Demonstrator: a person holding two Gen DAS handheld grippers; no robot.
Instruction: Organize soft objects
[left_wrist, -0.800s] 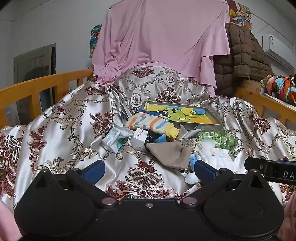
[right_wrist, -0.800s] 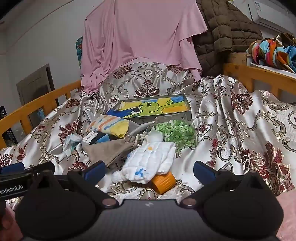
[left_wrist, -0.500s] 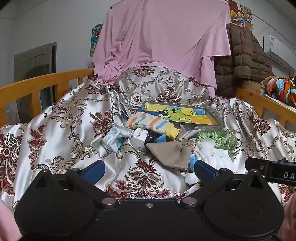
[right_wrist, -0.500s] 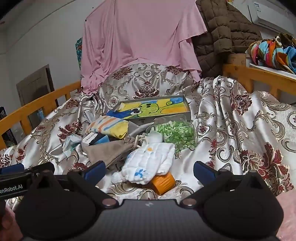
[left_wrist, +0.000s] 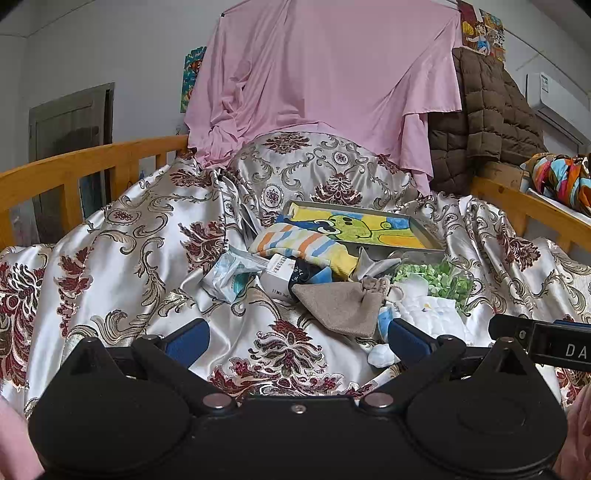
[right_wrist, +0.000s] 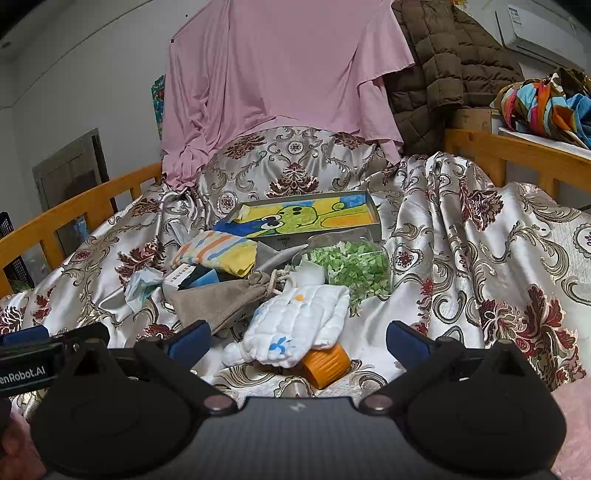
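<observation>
Tongs, left (left_wrist: 295, 338) and right (right_wrist: 297, 336), both spread wide and empty above the brocade bedspread (right_wrist: 480, 236). Beyond lie a white quilted cloth (right_wrist: 295, 321), grey drawstring pouch (right_wrist: 218, 301), striped sock (right_wrist: 218, 251), then a cartoon-lined tray (right_wrist: 375, 212).

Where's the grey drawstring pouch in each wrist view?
Left wrist: grey drawstring pouch sits just right of centre, above the right fingertip of the left claw.
Right wrist: pouch sits left of centre, above the left fingertip of the right claw.
Shared landmark: the cartoon-print tray behind the pile.
</observation>
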